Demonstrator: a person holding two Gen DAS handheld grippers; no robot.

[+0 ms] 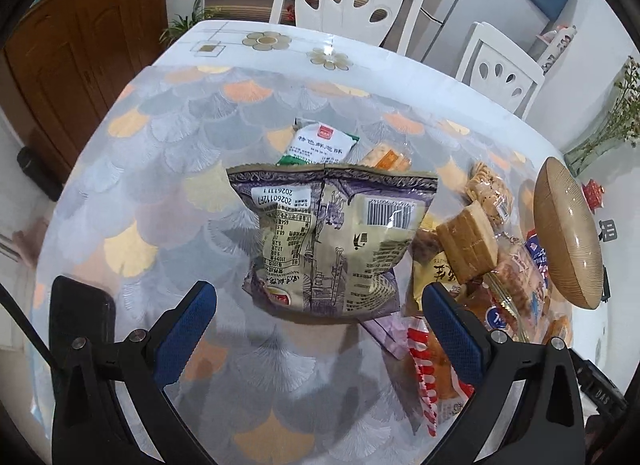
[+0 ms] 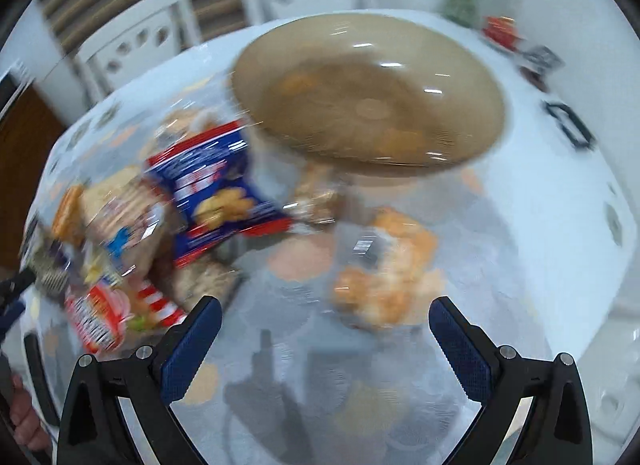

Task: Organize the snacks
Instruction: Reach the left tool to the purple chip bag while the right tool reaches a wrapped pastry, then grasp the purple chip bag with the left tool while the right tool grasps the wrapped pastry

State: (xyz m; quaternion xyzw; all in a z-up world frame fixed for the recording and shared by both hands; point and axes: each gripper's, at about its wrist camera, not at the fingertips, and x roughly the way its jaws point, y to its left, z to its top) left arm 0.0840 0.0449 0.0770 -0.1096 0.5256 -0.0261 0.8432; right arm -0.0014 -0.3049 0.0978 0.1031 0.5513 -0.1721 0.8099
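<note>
Left gripper (image 1: 320, 329): our jaws wide, empty, before the purple bag (image 1: 332, 241).
Right gripper (image 2: 326, 339): jaws wide, empty.
Risk: we judge the bag could slip from a shallow pinch.

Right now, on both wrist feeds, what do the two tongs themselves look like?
Both look alike. The left tongs and the right tongs each have two black angular plastic arms that spread in a V, with silver round screw heads at the joints. Every finger carries a flat blue pad with a fine dotted grip texture. The right view is blurred, but its pads match. No cables or sleeves show.
</note>
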